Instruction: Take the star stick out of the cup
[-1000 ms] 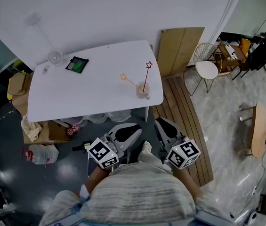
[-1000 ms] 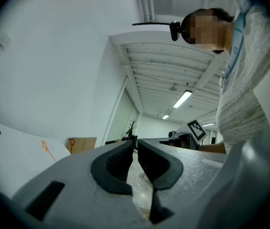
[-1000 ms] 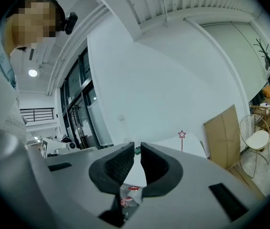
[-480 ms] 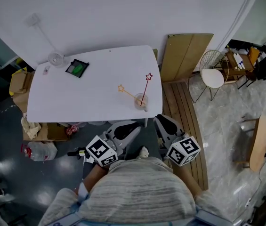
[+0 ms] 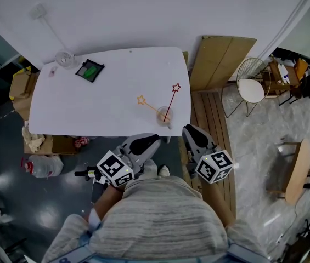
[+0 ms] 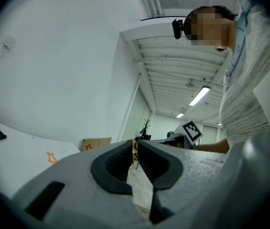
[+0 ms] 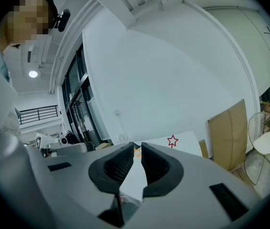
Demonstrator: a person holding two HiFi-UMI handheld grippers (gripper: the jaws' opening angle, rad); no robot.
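A white table (image 5: pixel 111 86) with rounded corners stands against a white wall. A small clear cup (image 5: pixel 164 117) stands by its near right corner, close to the near edge. Two sticks stand in the cup. A thin red star stick (image 5: pixel 171 100) leans up and to the right, its outlined star toward the right edge. A thin orange star stick (image 5: pixel 149 105) slants low to the left, its star over the bare tabletop. At the far left corner sit a clear round glass vessel (image 5: pixel 64 58) and, just beside it, a flat black square tray with a green middle (image 5: pixel 90 70).

Both grippers are held just short of the table's near edge, apart from the cup. The left gripper (image 5: pixel 145 143) has its dark ribbed jaws drawn together with nothing between them. The right gripper (image 5: pixel 191 134) is also closed and empty, and points toward the near right corner. In the right gripper view the red star shows just past the jaw tips.

A brown cardboard sheet (image 5: pixel 220 62) leans on the wall beside the table's right edge. A wire chair with a white seat (image 5: pixel 247 87) stands beyond it.
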